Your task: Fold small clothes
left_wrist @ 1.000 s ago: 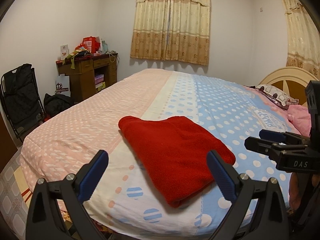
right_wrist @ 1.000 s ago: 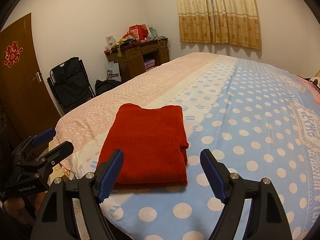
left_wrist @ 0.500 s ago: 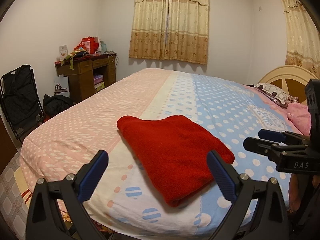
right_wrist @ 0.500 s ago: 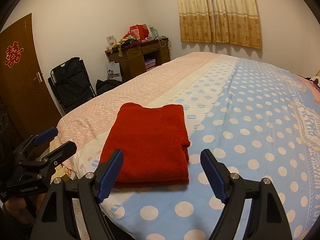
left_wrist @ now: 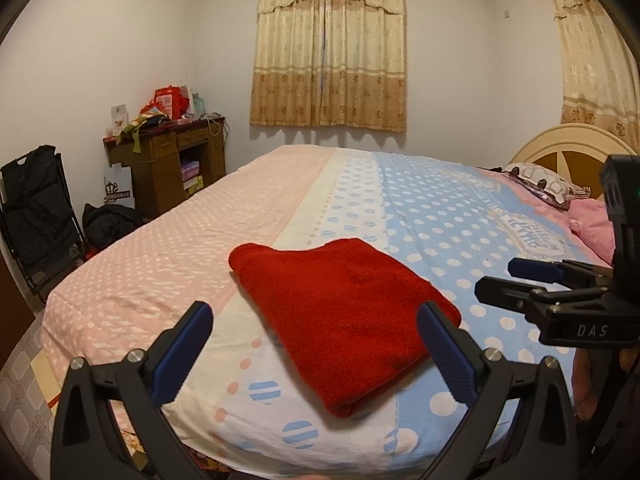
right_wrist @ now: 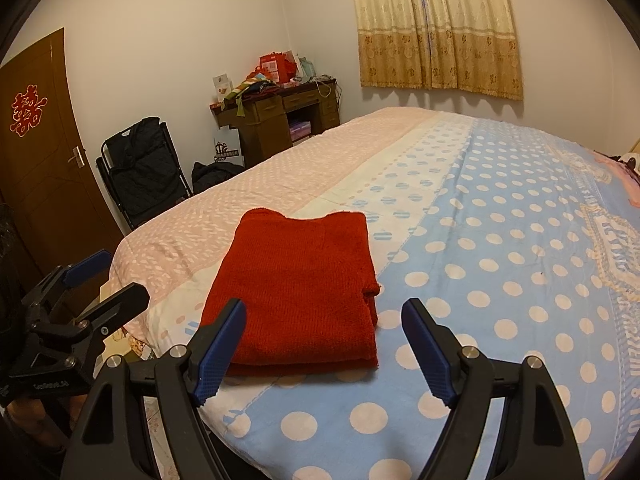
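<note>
A red knitted garment (left_wrist: 344, 312) lies folded into a flat rectangle near the front edge of the bed (left_wrist: 280, 192); it also shows in the right wrist view (right_wrist: 300, 292). My left gripper (left_wrist: 316, 320) is open and empty, held off the bed's edge in front of the garment. My right gripper (right_wrist: 324, 316) is open and empty, just short of the garment's near edge. Each gripper shows in the other's view: the right (left_wrist: 504, 280) at the right, the left (right_wrist: 104, 276) at the left.
The bed has a pink, white and blue dotted cover. Pillows (left_wrist: 540, 184) and a headboard (left_wrist: 572, 144) are at the right. A cluttered wooden desk (left_wrist: 168, 160), a black folding chair (left_wrist: 36, 208), a dark bag (left_wrist: 108, 220) and a brown door (right_wrist: 36, 152) stand left.
Both grippers have drifted slightly; the view of the garment has shifted a little. The garment lies as before and both grippers stay open.
</note>
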Available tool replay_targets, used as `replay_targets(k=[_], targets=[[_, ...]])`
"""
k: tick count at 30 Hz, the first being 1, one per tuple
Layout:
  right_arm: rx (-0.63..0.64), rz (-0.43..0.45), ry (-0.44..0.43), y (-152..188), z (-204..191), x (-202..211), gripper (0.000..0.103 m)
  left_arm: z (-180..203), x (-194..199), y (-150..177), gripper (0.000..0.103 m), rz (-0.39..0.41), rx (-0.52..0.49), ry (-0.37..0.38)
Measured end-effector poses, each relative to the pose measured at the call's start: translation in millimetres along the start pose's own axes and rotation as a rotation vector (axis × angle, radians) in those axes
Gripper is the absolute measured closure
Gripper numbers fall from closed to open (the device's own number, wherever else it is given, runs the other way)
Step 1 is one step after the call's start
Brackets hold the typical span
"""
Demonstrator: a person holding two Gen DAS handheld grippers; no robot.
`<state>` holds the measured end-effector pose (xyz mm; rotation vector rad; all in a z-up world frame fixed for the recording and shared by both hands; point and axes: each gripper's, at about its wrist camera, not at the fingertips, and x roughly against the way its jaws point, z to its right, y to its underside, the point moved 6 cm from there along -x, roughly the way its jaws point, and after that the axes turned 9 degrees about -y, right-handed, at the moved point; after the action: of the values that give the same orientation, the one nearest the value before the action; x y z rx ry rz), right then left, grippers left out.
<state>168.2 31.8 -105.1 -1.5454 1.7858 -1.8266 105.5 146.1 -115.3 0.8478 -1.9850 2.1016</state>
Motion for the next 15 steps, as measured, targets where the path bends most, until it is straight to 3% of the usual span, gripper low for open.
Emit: replay_targets(k=[15], targets=[[0.009,0.039,-0.007,-4,-6,5,0.022,-25,-3,-10,0.0,0.011,0.065,-0.083]])
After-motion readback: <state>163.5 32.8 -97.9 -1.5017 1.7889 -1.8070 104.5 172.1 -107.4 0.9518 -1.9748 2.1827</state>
